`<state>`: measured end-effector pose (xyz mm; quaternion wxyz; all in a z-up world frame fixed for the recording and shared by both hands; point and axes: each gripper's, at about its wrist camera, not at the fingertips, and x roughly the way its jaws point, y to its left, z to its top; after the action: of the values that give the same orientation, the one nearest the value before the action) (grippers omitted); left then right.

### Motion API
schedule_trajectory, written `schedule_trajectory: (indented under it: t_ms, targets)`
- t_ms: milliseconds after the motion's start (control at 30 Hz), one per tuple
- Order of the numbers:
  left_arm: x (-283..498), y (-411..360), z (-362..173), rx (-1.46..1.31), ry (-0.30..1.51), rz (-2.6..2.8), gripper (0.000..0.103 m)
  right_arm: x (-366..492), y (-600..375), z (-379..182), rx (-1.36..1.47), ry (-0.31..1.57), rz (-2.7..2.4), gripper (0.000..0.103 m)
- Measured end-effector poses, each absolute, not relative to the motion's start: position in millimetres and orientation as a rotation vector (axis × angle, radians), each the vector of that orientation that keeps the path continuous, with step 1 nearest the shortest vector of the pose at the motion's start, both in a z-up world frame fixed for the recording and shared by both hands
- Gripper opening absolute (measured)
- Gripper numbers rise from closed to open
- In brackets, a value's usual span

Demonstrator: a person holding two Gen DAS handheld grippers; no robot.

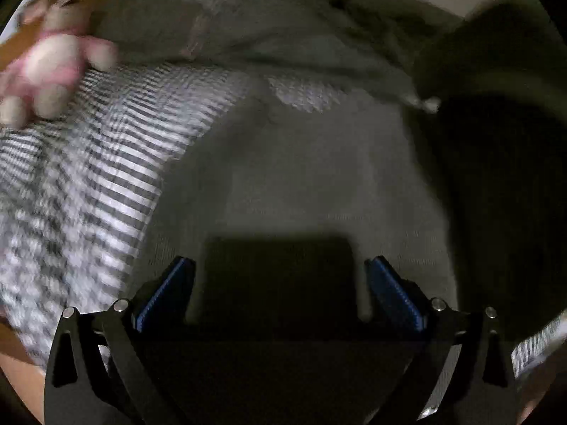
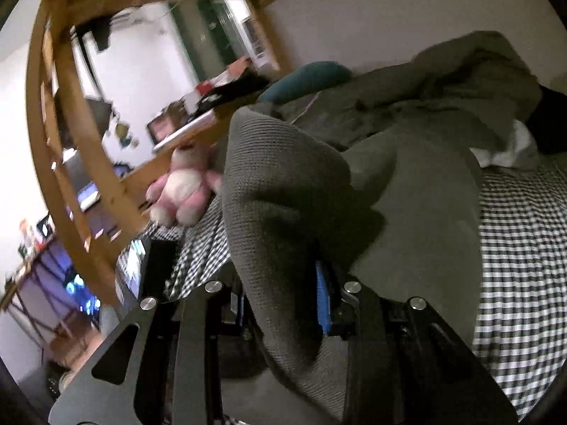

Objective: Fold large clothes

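**My two handheld grippers, seen from their own cameras**

My left gripper (image 1: 280, 265) is built of flat matte-black plates forming angled linkage arms, each arm pierced by a tapered cutout. Four round silver pivot screws sit on top of the arms. Its two fingers (image 1: 393, 290) are black wedges faced with ribbed bright-blue pads.

My right gripper (image 2: 283, 283) has the same black plates, the same tapered cutouts and four silver pivot screws. One ribbed blue pad (image 2: 322, 297) shows; the other is mostly hidden.

Left wrist camera: my view looks down, close over the grey garment (image 1: 301, 177). Right wrist camera: sideways along the bed (image 2: 524, 248). Shared: garment, pink plush toy (image 1: 53, 67).
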<state>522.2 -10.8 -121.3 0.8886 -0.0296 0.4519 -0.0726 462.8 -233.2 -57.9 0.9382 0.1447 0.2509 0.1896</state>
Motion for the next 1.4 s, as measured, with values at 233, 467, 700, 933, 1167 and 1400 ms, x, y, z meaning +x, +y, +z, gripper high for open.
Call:
schedule_trajectory:
  t_ms: [233, 467, 700, 933, 1167, 1400]
  targets:
    - [542, 31, -158, -0.091, 1.138, -0.24, 0.099, 461, -203, -51, 0.217, 0.481, 0.42, 0.03]
    - [548, 51, -165, -0.248, 1.117, -0.311, 0.099, 453, -139, -50, 0.047, 0.466, 0.528, 0.03]
    - [553, 129, -147, -0.475, 1.051, -0.166, 0.099, 443, -89, -79, -0.072, 0.524, 0.643, 0.029]
    - [539, 142, -62, -0.323, 0.852, -0.046, 0.098, 449, -59, -122, -0.229, 0.635, 0.63, 0.03]
    - [609, -34, -8, 0.109, 0.927, -0.5, 0.098, 439, -46, -133, -0.316, 0.631, 0.618, 0.032]
    - [679, -92, -80, 0.181, 1.189, -0.485, 0.099, 440, -44, -129, -0.348, 0.642, 0.611, 0.044]
